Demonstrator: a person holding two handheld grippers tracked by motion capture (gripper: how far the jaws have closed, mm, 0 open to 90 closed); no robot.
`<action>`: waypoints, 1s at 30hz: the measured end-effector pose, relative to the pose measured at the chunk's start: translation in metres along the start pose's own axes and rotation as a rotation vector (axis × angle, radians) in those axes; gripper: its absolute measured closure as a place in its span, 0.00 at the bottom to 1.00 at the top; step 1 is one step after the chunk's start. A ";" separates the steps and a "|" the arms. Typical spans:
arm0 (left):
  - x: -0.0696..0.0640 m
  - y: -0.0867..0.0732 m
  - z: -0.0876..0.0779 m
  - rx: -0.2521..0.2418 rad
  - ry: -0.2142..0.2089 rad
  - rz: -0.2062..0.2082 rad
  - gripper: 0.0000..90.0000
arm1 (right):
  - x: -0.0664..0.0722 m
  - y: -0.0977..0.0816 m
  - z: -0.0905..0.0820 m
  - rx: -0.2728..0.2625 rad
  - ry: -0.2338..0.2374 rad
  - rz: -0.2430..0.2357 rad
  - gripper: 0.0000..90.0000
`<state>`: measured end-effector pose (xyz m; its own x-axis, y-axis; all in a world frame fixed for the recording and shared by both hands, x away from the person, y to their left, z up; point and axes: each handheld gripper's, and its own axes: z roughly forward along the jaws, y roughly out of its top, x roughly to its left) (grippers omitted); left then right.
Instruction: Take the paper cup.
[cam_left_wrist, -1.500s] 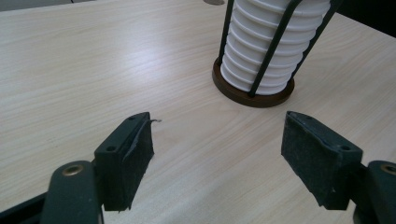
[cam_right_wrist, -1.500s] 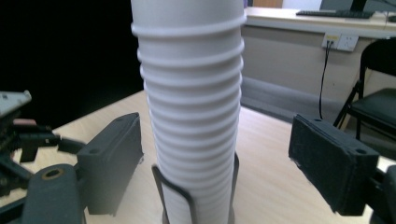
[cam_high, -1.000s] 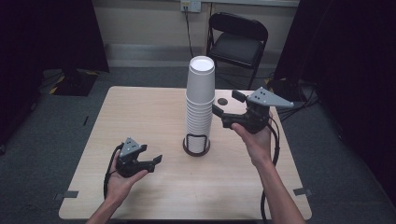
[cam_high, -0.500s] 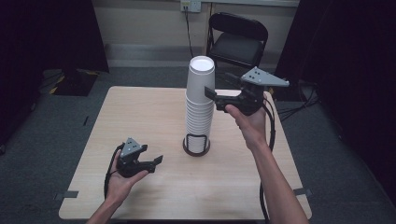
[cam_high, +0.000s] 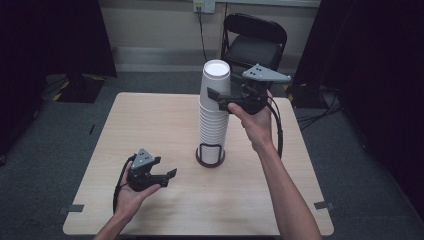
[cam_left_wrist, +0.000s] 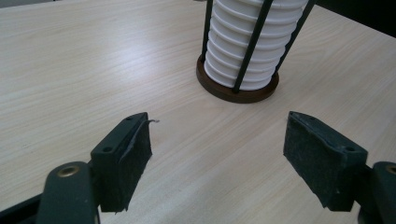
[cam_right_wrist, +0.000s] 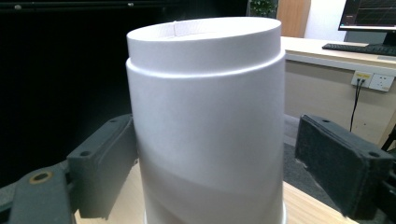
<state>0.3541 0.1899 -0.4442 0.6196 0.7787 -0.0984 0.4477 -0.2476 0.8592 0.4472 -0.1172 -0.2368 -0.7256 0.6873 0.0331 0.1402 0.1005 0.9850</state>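
Observation:
A tall stack of white cups, mouths down, stands mid-table in a black wire holder with a round brown base. My right gripper is held up at the top of the stack, open. In the right gripper view its pads flank the top cup, with a gap on the right side. My left gripper rests low over the table's front left, open and holding nothing. In the left gripper view, the left gripper faces the stack's bottom and base.
The wooden table is bare around the holder. A black folding chair stands behind the far edge. Cables run along the floor at the right. Dark curtains hang on both sides.
My right gripper has risen from the stack's middle to its top and moved left, so its jaws now straddle the top cup. The left gripper has stayed put.

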 end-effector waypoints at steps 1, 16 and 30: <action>0.000 0.000 0.000 -0.002 -0.001 -0.003 0.26 | 0.000 0.000 0.002 0.001 0.005 0.005 0.15; 0.001 -0.001 0.000 -0.002 -0.006 -0.002 0.26 | -0.001 -0.014 0.024 0.044 0.003 0.006 0.11; -0.001 -0.001 0.004 0.020 -0.014 0.007 0.26 | 0.003 -0.014 0.031 0.094 -0.018 -0.020 0.13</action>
<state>0.3552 0.1872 -0.4468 0.6319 0.7687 -0.0996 0.4559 -0.2647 0.8498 0.4640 -0.0948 -0.2553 -0.7165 0.6975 0.0095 0.1888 0.1808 0.9652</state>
